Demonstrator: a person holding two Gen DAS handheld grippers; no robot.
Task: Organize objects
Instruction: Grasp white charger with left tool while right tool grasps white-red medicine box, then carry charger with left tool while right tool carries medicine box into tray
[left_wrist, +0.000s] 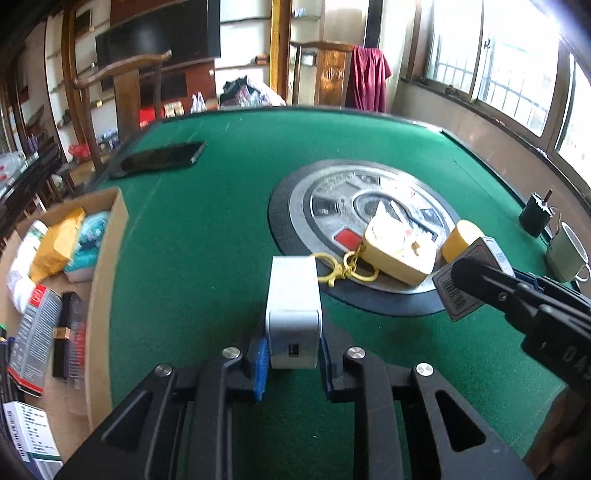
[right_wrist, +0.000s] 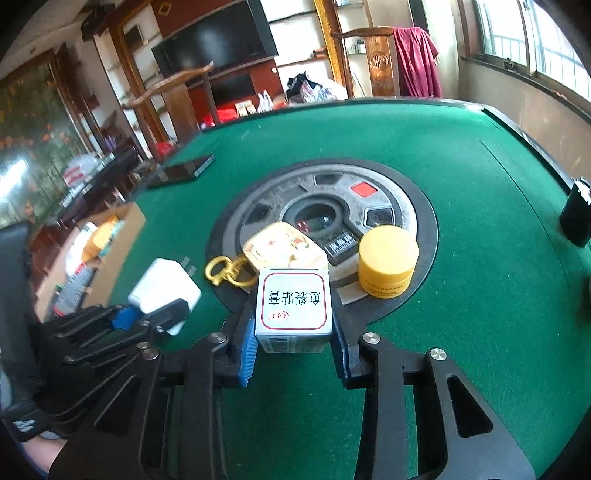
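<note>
Both grippers are loaded. The left gripper (left_wrist: 291, 363) has its jaws closed snugly on a white charger (left_wrist: 293, 314), held lengthwise at centre bottom of the left view, so the blue pads bear on its flat sides. The right gripper (right_wrist: 293, 347) has its jaws drawn in against a small white box (right_wrist: 293, 306) with red lettering, gripped at its near end, label upward. Whether either item is lifted off the green table (left_wrist: 207, 229) cannot be told. At the left edge of the left view sits an open cardboard box (left_wrist: 107, 266) already holding packets and cartons; in my judgement it is the intended destination for both items. A yellow jar (right_wrist: 388, 260) and a keychain case (right_wrist: 284, 245) rest on the table's round centre panel, not yet collected. A phone (left_wrist: 162, 158) lies in the upper left.
</note>
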